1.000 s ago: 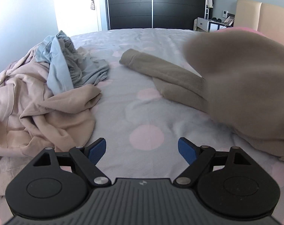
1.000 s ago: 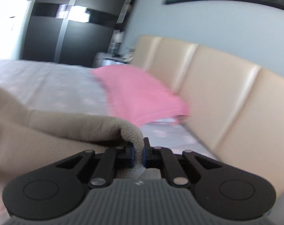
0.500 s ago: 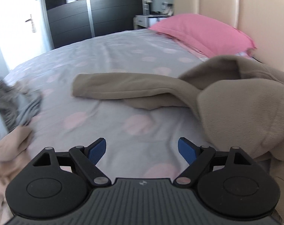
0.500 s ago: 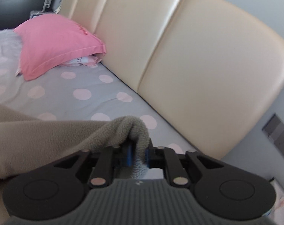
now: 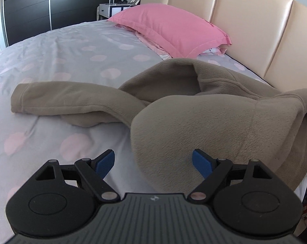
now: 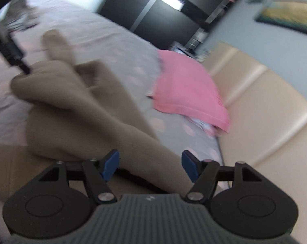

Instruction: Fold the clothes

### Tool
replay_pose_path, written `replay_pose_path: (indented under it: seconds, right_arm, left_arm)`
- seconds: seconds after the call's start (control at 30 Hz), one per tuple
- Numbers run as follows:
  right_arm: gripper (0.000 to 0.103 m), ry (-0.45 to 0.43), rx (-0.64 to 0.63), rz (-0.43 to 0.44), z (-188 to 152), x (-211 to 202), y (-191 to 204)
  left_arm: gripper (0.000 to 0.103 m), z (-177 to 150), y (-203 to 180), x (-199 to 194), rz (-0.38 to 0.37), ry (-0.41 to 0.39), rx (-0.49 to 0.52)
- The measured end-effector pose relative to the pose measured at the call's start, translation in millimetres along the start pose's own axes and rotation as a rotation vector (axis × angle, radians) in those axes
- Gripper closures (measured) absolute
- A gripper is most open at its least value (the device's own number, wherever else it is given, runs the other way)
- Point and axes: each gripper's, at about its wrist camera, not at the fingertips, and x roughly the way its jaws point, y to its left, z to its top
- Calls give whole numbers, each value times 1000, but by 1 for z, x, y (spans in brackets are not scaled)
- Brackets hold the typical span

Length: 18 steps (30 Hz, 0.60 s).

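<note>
A tan fleece lies rumpled at the bed's near right edge, its sleeve stretching left across bare sheet. The left claw hovers released; the right claw is opening, fleece lying loose between its pads.

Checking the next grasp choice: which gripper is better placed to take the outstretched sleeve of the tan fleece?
Probably left. The left gripper has open jaws, with the sleeve ahead on its side. The right gripper is opening over the fleece's opposite end, by the headboard.
</note>
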Motion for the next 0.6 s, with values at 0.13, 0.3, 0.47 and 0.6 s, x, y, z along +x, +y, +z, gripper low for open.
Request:
replay_pose_path:
  seconds: [0.13, 0.3, 0.47, 0.6]
  right_arm:
    - [33, -35, -124, 102, 20, 28, 31]
    - [67, -22, -202, 145, 35, 55, 53]
    - [95, -21, -70, 83, 45, 61, 29]
    - [96, -7, 170, -109, 41, 67, -28]
  left_arm:
    - [19, 8, -6, 1, 8, -6, 31]
    - [19, 20, -6, -2, 23, -24, 71]
    - [19, 30, 0, -6, 27, -56, 94]
    - [19, 38, 3, 0, 30, -63, 120]
